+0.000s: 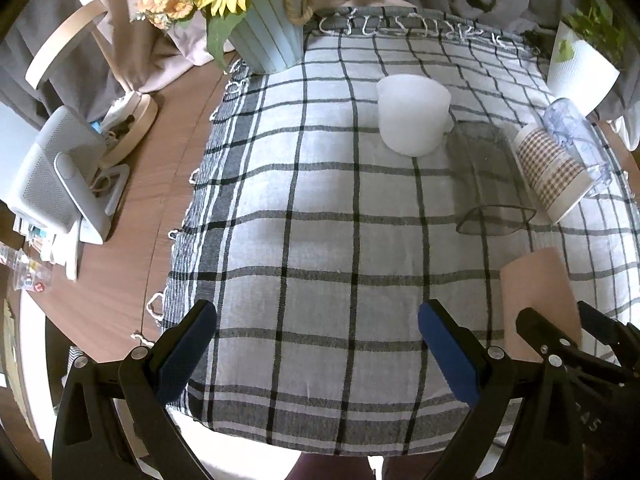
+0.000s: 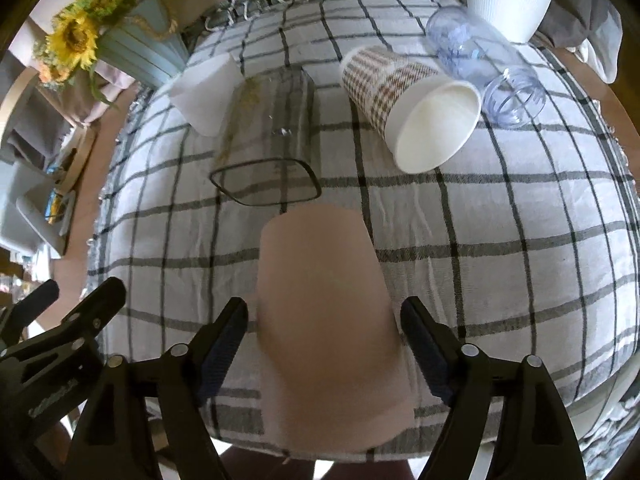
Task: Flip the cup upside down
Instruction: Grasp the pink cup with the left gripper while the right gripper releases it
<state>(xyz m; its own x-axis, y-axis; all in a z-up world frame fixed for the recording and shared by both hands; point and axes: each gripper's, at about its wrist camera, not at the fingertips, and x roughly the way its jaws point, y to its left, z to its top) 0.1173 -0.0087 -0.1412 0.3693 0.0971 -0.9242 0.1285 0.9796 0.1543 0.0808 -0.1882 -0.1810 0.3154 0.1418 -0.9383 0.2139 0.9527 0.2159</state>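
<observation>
A beige cup [image 2: 324, 316] stands upside down on the checked cloth, its closed base up, between the open fingers of my right gripper [image 2: 322, 344]; the pads stand just off its sides. It also shows at the right of the left wrist view [image 1: 536, 296]. My left gripper [image 1: 316, 344] is open and empty above the cloth's near edge. A white cup [image 1: 412, 114] stands upside down at the middle back. A clear square glass [image 2: 268, 148], a houndstooth paper cup [image 2: 412, 108] and a clear plastic bottle [image 2: 480, 64] lie on their sides.
The checked cloth [image 1: 320, 220] covers a round wooden table [image 1: 132, 240]. A blue sunflower pot [image 1: 268, 36] stands at the back left, a white plant pot [image 1: 580, 68] at the back right. A small grey fan [image 1: 56, 176] and a round mirror [image 1: 64, 40] stand at the left.
</observation>
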